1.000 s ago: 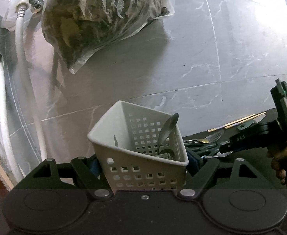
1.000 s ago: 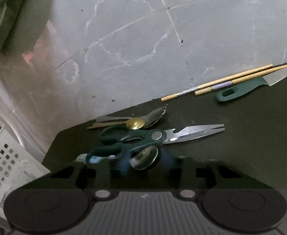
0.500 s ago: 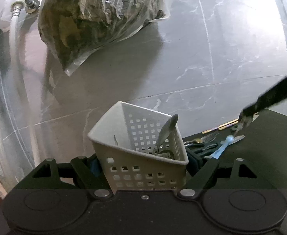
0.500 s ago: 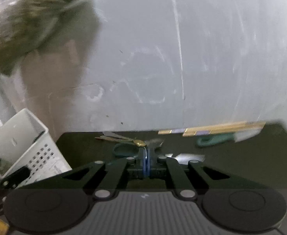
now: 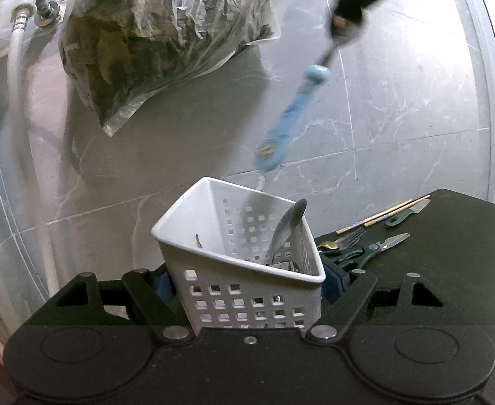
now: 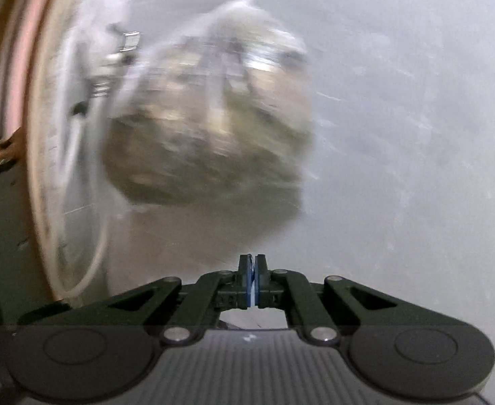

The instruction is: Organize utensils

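Blue-handled utensil (image 5: 293,114) hanging under R claw (image 5: 340,32)

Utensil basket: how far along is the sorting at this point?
Done: one spoon stands in the white basket, gripped by the left gripper. In hand: the right gripper carries a blue-handled utensil above it. Left on the black table: scissors, fork, gold spoon, chopsticks, knife.

The white perforated basket (image 5: 244,270) sits upright between the left gripper's fingers and holds a metal spoon (image 5: 286,227) leaning on its wall. A blue-handled utensil (image 5: 291,114) hangs tilted from the right gripper, above the basket. To the right of the left gripper, on the dark surface, lie scissors (image 5: 365,253), a fork (image 5: 348,238), chopsticks (image 5: 382,216) and a green-handled knife (image 5: 404,214).
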